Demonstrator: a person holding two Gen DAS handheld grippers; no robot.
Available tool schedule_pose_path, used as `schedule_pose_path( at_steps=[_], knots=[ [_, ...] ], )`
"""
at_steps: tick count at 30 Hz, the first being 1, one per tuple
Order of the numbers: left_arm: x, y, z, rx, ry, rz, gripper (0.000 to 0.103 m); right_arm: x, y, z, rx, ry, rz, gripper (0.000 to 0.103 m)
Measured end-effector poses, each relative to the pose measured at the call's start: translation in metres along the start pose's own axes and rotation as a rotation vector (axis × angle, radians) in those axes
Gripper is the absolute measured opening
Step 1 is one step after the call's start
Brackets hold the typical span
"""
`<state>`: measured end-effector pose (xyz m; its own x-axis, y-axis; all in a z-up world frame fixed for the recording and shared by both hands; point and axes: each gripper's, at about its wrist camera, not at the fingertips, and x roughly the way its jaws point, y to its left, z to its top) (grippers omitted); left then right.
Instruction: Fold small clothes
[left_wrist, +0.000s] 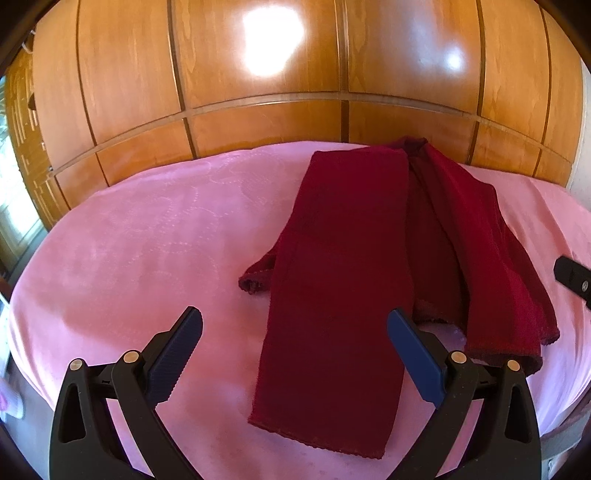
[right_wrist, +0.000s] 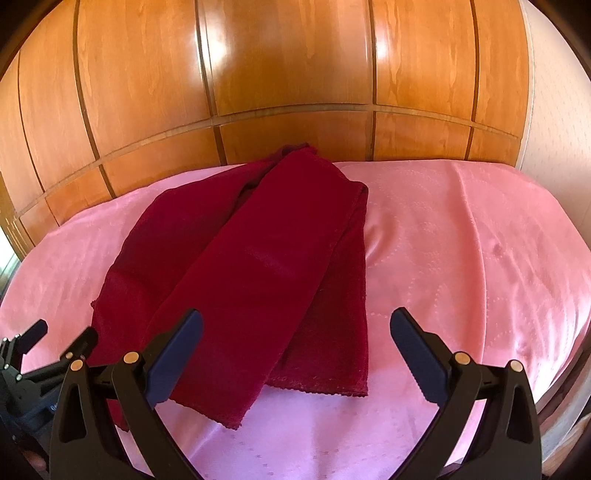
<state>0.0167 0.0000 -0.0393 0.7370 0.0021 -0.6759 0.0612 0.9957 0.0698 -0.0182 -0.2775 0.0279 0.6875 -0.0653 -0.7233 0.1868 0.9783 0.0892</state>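
Velvety garment (left_wrist: 343, 277), glossy wood wardrobe (left_wrist: 258, 74)

The garment (left_wrist: 343, 280) is dark red, plain, with a scalloped hem. Under it the bedspread (left_wrist: 147, 240) is pink with faint dotted curves. Behind the garment the wardrobe (left_wrist: 258, 74) is glossy orange-brown wood grain with darker seams

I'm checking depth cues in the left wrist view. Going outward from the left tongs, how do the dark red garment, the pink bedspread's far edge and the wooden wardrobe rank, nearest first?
From the left tongs, open above the bed:
1. Dark red garment, its near hem between the fingers, slightly right.
2. Pink bedspread, far edge beyond the garment.
3. Wooden wardrobe, behind the bed.
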Motion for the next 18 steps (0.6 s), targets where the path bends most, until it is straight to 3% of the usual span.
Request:
schedule_pose_path(
  at_steps=[18],
  knots=[
    [0.014,-0.012,-0.010,0.049,0.041,0.019,0.099,-0.006,-0.006,0.002,0.013,-0.012,0.016,0.101]
  ],
)
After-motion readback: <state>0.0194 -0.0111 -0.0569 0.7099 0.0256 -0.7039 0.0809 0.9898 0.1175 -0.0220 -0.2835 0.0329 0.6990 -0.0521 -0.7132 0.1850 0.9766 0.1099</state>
